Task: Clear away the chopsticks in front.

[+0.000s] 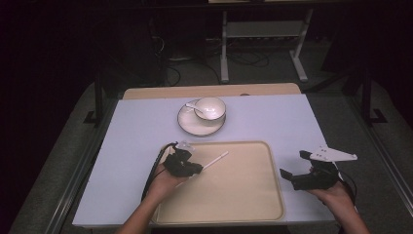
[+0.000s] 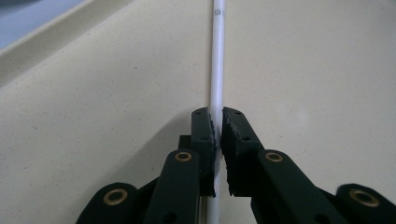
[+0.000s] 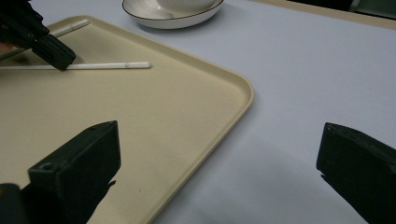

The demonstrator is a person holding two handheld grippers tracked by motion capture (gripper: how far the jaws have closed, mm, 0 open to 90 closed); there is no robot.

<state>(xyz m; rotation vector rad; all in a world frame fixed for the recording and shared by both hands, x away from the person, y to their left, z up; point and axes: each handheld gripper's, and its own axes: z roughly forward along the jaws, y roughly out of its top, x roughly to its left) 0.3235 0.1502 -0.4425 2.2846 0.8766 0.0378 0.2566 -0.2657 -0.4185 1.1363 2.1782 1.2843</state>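
While the white stick [image 2: 217, 70] lies on the beige tray [image 1: 243, 195], the left tool [image 1: 195, 168] clamps it near the tray's left rim. Off the tray's right rim, the right tool [image 1: 294, 168] hovers, jaws apart, over the tabletop [image 1: 141, 126].

My table [image 1: 136, 131] has a lilac top; sitting right on it are a beige tray [image 1: 253, 195] and a white saucer [image 1: 187, 127].
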